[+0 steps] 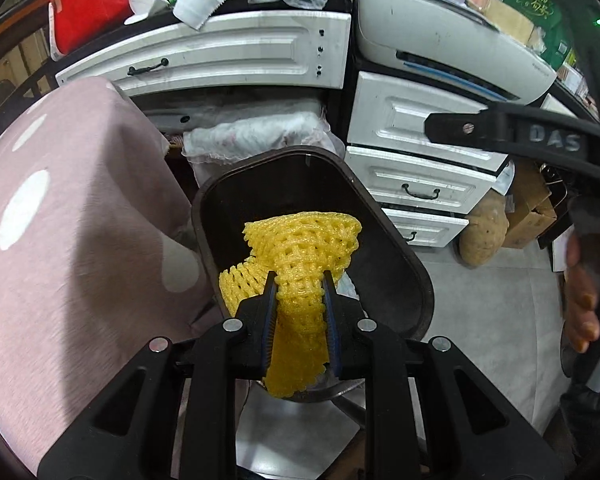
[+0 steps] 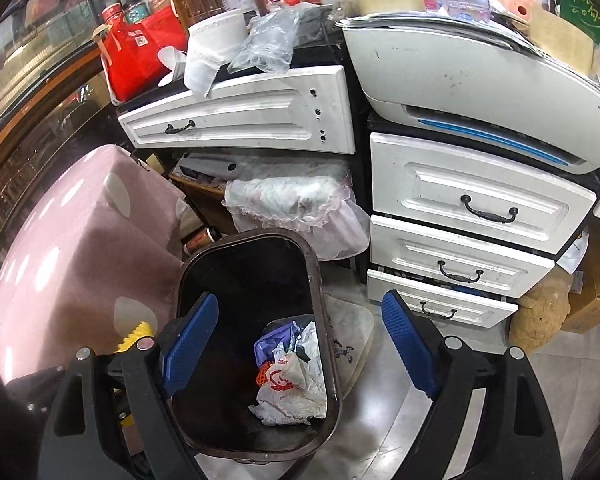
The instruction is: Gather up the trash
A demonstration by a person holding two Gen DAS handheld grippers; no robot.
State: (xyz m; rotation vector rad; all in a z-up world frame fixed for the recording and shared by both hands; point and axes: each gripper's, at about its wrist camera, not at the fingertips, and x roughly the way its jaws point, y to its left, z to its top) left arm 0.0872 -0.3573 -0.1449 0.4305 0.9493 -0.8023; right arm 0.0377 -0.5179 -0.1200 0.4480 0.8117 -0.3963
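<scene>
Left claw [image 1: 300, 280] at the lower middle of its view was clenched on the yellow net [image 1: 308, 248], which hung over the bin [image 1: 396, 264] mouth. Right claw [image 2: 300, 340] stood released with nothing between its blue pads [image 2: 188, 344], spread above the bin [image 2: 320, 280] at lower centre. White drawers [image 2: 472, 200] filled the right side, pink cloth [image 2: 68, 264] the left. Crumpled trash [image 2: 292, 376] lay inside the bin.
</scene>
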